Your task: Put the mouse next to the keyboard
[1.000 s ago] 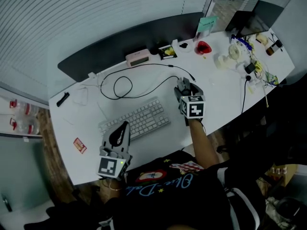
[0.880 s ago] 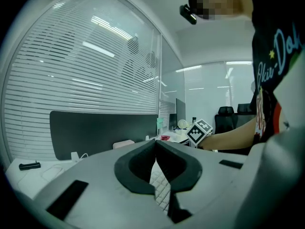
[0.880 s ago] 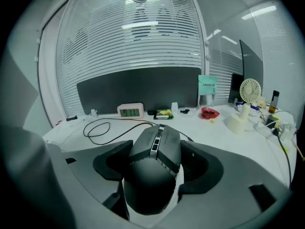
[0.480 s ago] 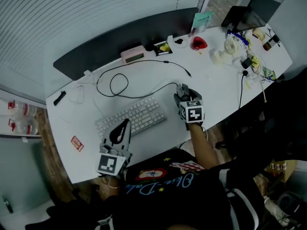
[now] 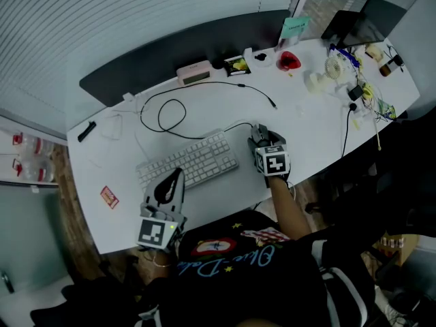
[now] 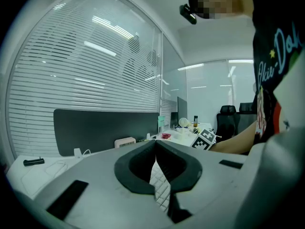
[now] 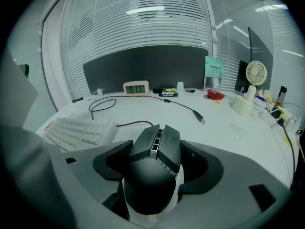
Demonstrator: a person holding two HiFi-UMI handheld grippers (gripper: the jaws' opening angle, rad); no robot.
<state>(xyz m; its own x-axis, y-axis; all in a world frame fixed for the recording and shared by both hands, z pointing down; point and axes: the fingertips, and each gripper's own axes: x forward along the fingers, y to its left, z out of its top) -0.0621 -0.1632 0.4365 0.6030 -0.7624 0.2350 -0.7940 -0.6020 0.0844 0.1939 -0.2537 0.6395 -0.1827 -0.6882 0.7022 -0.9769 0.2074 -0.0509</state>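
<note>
My right claw point(image 5: 259, 136) is clamped on the mouse point(image 7: 153, 168), just right of the keyboard point(image 5: 187, 161). It may already touch the worktop point(image 5: 306, 114). My left claw point(image 6: 155, 146) is closed, empty. Next: settle the mouse, then release.

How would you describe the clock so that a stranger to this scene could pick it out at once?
Start at the white desk and look along its far edge, against the dark partition. Straight beyond the keyboard stands the clock. It is a pale, rounded box with a digit display on its front, wider than the small items beside it.
</note>
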